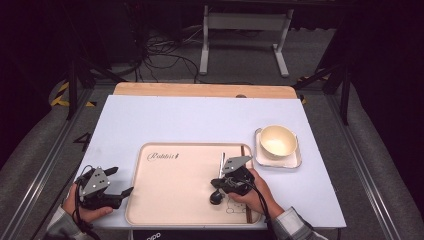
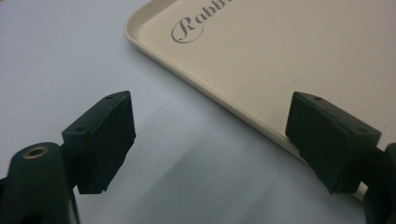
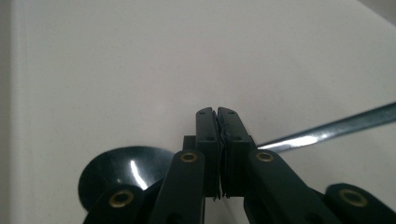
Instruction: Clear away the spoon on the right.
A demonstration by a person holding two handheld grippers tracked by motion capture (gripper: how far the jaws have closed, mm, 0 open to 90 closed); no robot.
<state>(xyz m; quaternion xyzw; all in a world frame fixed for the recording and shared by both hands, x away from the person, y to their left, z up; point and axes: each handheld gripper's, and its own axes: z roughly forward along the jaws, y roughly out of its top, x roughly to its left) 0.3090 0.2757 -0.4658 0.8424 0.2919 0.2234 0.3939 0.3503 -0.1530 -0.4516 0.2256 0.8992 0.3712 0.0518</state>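
Clamped in the right gripper (image 1: 226, 183) at mid-handle: one dark spoon (image 3: 122, 173), bowl end low on the cream tray (image 1: 170, 200), steel handle (image 3: 336, 125) sticking out past the shut jaws; right hand (image 1: 255, 192) resting over the tray's near right part; left gripper (image 2: 210, 140) spread wide and empty at the tray's left rim; one cream bowl (image 1: 277, 141) on one square plate (image 1: 295, 161) just beside the tray

bowl (image 1: 277, 140) on square plate (image 1: 296, 161) | chopstick (image 1: 245, 165) on tray's right edge
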